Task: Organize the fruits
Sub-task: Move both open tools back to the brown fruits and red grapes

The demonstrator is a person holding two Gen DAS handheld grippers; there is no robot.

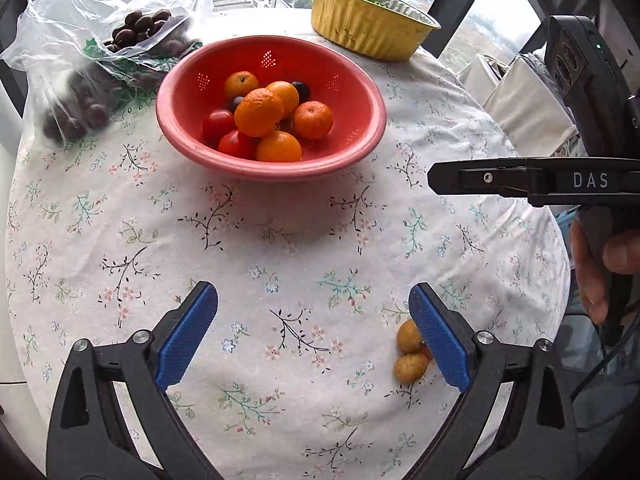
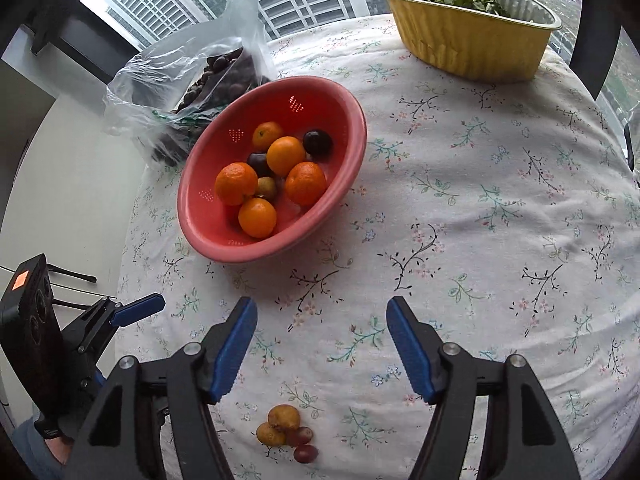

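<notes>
A round table (image 1: pixel 304 240) under a white floral tablecloth (image 2: pixel 460 208) carries everything, and it stands against a window with high-rise buildings outside.

A clear plastic bag (image 1: pixel 100 28) of dark round fruit sits at the far left edge of the table, touching the colander's far left side. A gold foil tray (image 2: pixel 472 36) holding green leaves stands at the far edge, well apart from the colander.

A red colander (image 1: pixel 272 76) rests left of the table's centre. It holds five small oranges (image 1: pixel 258 113), two cherry tomatoes (image 1: pixel 218 124) in the left wrist view, two dark plums (image 2: pixel 317 143) and one small brownish fruit half hidden among them.

The left gripper (image 1: pixel 314 336) hangs over the near part of the table, its jaws spread wide with only bare cloth between them. The right gripper (image 2: pixel 322 346) hangs beside it, jaws likewise released and holding nothing; one of its fingers crosses the right side of the left wrist view. A hand (image 1: pixel 600 264) grips its handle there.

A small cluster lies loose on the cloth near the near edge: two yellow-brown longans (image 2: pixel 280 424) touching each other, with two red grapes (image 2: pixel 304 444) just beside them. The left gripper's right pad (image 1: pixel 438 340) partly covers this cluster in its own view. Bare cloth separates the cluster from the colander.
</notes>
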